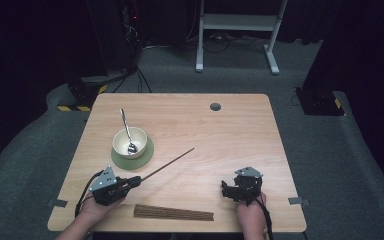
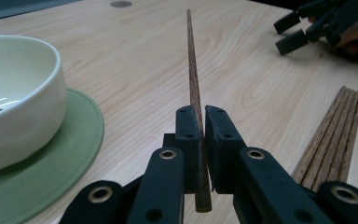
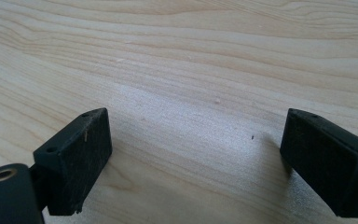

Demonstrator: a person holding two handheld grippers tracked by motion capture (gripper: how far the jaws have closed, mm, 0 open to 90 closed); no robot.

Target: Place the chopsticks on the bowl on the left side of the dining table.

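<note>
The fingers [image 2: 186, 135] of the left gripper [image 2: 199, 122] are pressed together on one wooden chopstick [image 2: 194, 79], taken close to its thick end, so a short stub shows behind the pads and the long thin part points away, toward about 2 o'clock in the high view, with its tip above the middle of the tabletop [image 1: 220, 135]. I judge the chopstick to be light, stiff and smooth; held so near the end it can turn or slip between the pads, so a hold a little more toward the middle would be steadier, and the thin tip should not be pushed hard against anything. At about 10 o'clock from this gripper stands a cream bowl [image 1: 129, 142] with a metal spoon [image 1: 126, 129] inside, on a green mat [image 1: 145, 157]; the bowl looks fragile and the spoon handle stands up, so a sweep of the stick there needs care. The bundle of other chopsticks [image 1: 174, 212] lies flat near the 6 o'clock edge, between the two hands. The right gripper [image 1: 240, 187] rests at about 4 o'clock with its fingers [image 3: 77, 158] wide apart and holding nothing. The centre and the far side are bare, so there is good room.
</note>
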